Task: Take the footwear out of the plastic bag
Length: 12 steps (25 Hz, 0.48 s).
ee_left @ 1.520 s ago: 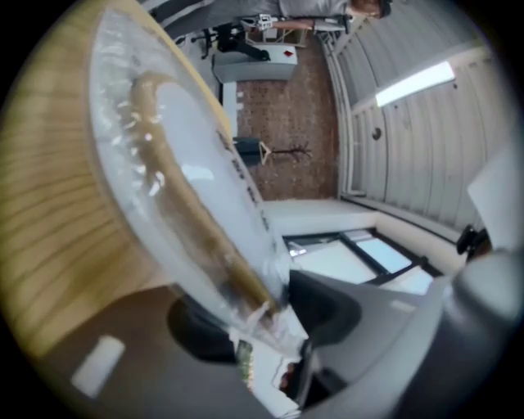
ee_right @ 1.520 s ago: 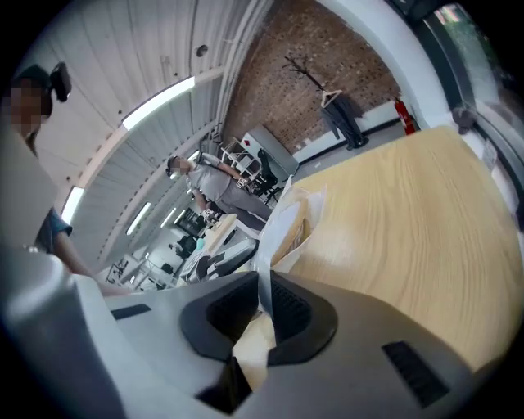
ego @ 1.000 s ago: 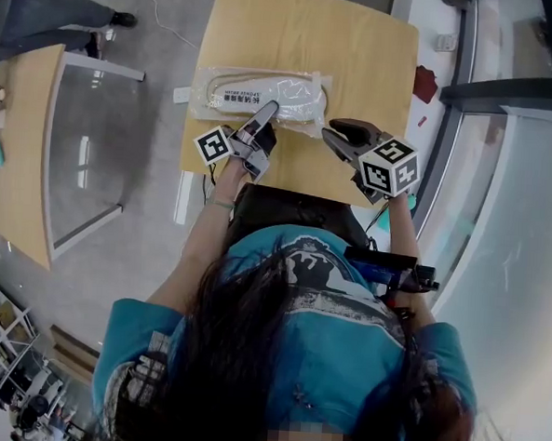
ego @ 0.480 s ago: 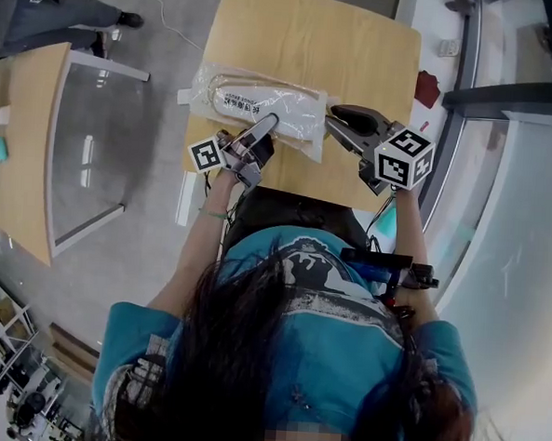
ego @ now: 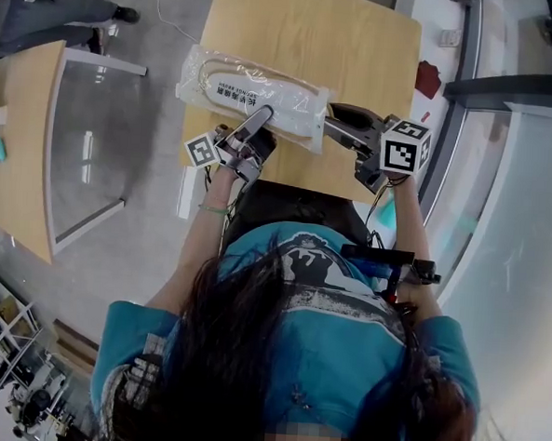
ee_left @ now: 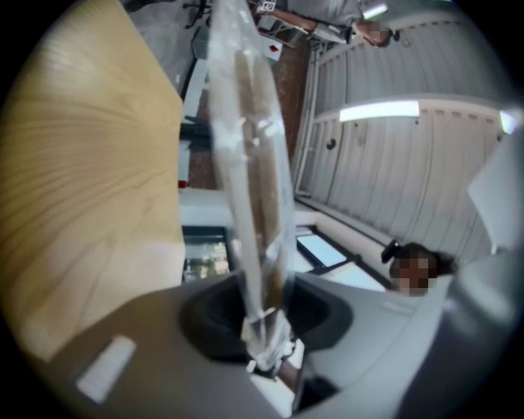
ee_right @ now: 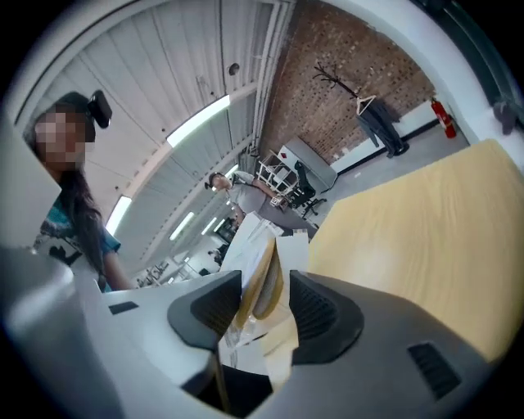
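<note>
A clear plastic bag [ego: 256, 97] with a pale slipper inside hangs tilted above the wooden table [ego: 343, 42]. My left gripper [ego: 262, 119] pinches the bag's near edge; its jaws have just been closing. In the left gripper view the bag [ee_left: 250, 164] stands edge-on and is squeezed between the pads of the left gripper [ee_left: 266, 327]. My right gripper [ego: 330, 123] is at the bag's right end. Its jaws have just been opening. In the right gripper view the bag's end [ee_right: 262, 278] sits loosely between the jaws of the right gripper [ee_right: 264, 307], with gaps beside it.
A second wooden table [ego: 24, 153] with a glass panel [ego: 85, 147] stands at the left. A person's legs [ego: 46, 10] show at the top left. A dark chair [ego: 286, 211] is at the table's near edge. A red object [ego: 426, 80] lies to the right.
The bag has come up off the table and swung left, now tilted. Both grippers rose with it. The right gripper has moved in to the bag's right end.
</note>
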Motion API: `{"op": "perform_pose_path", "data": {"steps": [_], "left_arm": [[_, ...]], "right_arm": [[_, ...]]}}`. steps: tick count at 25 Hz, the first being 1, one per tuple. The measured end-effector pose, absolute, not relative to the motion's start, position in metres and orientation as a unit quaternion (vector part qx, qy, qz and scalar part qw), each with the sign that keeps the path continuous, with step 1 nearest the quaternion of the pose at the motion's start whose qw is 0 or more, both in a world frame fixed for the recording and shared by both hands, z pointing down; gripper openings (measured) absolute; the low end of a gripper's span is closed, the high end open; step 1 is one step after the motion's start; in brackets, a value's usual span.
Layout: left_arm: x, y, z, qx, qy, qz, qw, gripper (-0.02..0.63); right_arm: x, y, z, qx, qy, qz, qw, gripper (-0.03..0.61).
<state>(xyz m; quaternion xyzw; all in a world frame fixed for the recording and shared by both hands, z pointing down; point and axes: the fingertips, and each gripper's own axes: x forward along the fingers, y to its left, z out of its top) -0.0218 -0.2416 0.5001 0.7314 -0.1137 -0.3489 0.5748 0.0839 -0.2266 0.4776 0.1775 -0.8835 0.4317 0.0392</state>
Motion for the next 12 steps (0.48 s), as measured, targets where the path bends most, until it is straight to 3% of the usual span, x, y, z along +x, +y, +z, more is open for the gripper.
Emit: {"op": "perform_pose_path", "data": {"steps": [4, 9, 12], "left_arm": [[-0.016, -0.245, 0.494, 0.715, -0.1, -0.376, 0.581, 0.1], [-0.01, -0.248, 0.495, 0.708, -0.105, -0.38, 0.585, 0.098], [-0.005, -0.248, 0.498, 0.723, -0.131, -0.356, 0.577, 0.101]], "right_arm": [[0.085, -0.232, 0.468, 0.162, -0.869, 0.467, -0.013, 0.163], [0.087, -0.238, 0.469, 0.176, -0.851, 0.494, -0.018, 0.161], [0.093, -0.244, 0.48, 0.214, -0.833, 0.509, 0.005, 0.099]]}}
